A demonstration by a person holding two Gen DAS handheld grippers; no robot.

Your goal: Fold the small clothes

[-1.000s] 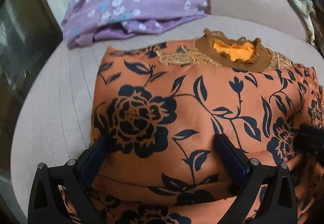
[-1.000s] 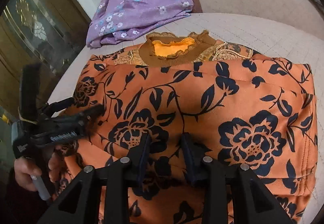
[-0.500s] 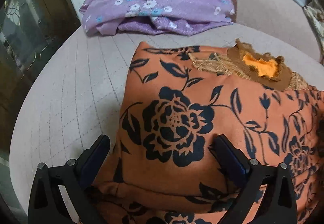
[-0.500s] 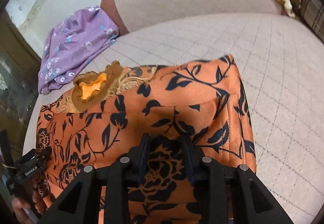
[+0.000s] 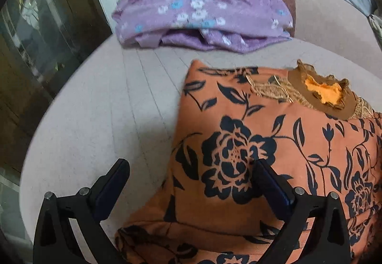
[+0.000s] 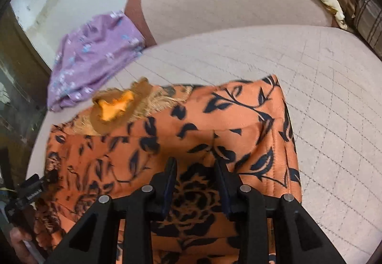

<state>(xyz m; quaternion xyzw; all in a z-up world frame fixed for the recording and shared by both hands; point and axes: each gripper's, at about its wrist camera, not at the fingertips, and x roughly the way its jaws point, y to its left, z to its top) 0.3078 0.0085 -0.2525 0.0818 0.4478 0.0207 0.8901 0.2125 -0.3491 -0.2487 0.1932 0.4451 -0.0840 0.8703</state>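
Orange floral garment (image 5: 274,156) lies on sofa (image 5: 107,108); left gripper (image 5: 191,175) spread wide, right gripper (image 6: 195,168) seemingly pinching it.

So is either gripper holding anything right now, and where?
The left gripper is open, holding nothing. The right gripper straddles a fold of the orange top; an actual pinch can't be told.

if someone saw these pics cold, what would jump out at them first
The orange garment with black flowers fills the near part of the beige quilted cushion, its brown collar turned toward the far side. Behind it, at the cushion's back edge, lies a purple floral garment. The right claw sits nearly closed over the orange cloth, while the left claw stands wide open at its edge.
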